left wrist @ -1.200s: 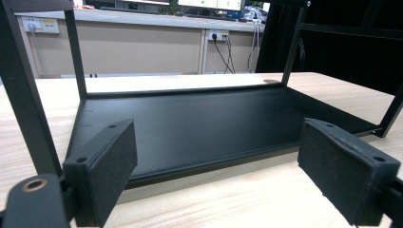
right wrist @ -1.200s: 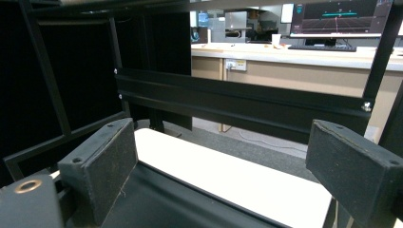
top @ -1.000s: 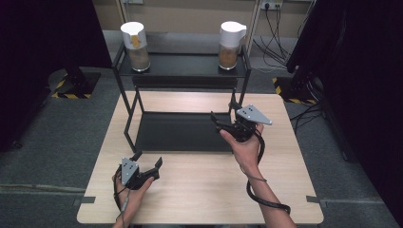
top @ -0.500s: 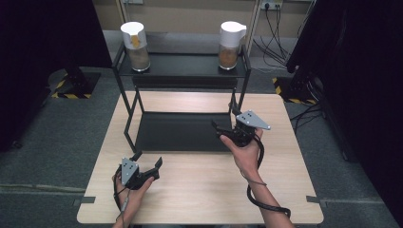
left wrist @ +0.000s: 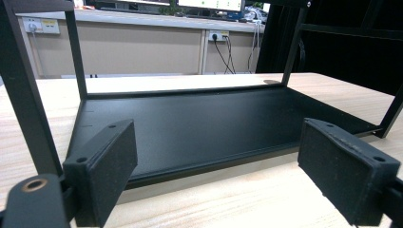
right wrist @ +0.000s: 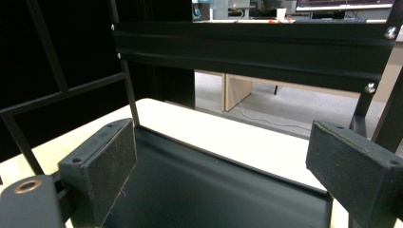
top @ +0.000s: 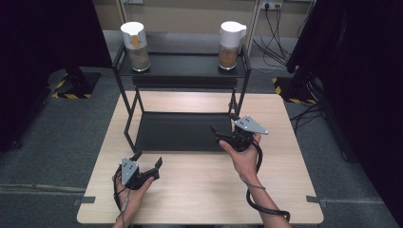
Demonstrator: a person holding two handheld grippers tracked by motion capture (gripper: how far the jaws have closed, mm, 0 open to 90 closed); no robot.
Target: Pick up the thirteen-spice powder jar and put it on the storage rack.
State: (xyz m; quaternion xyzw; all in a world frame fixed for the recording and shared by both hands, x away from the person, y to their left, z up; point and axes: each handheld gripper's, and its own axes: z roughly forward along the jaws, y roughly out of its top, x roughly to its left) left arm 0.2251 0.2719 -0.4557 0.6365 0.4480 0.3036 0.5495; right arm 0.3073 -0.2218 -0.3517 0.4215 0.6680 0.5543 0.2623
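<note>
Nothing is held between the black padded jaws of the right gripper (top: 223, 135), which are spread wide over the right front corner of the low black metal tray (top: 180, 130) that forms the bottom shelf of a black metal two-tier rack (top: 124, 124); in the right gripper view the tray floor (right wrist: 214, 194) is seen between the pads, with the dark upper crossbar (right wrist: 256, 47) close above. The jaws of the left gripper (top: 148, 164) are likewise parted and empty, rested low on the pale wooden table (top: 199, 190) just before the tray's front left corner, the tray lip (left wrist: 199, 164) being seen near its pads. Two clear jars with white lids, filled with brown contents, are placed on the top shelf: the left jar (top: 135, 46) at the left end and the right jar (top: 229, 45) at the right end, both well apart from either gripper. A risk is judged in the tight frame: if the right gripper is raised straight toward a jar, the crossbar or the right rear post could be struck and the light rack shaken, so that a tall jar could be tipped off the shelf. A jar gripped high at its lid could also be tilted or slipped.
</note>
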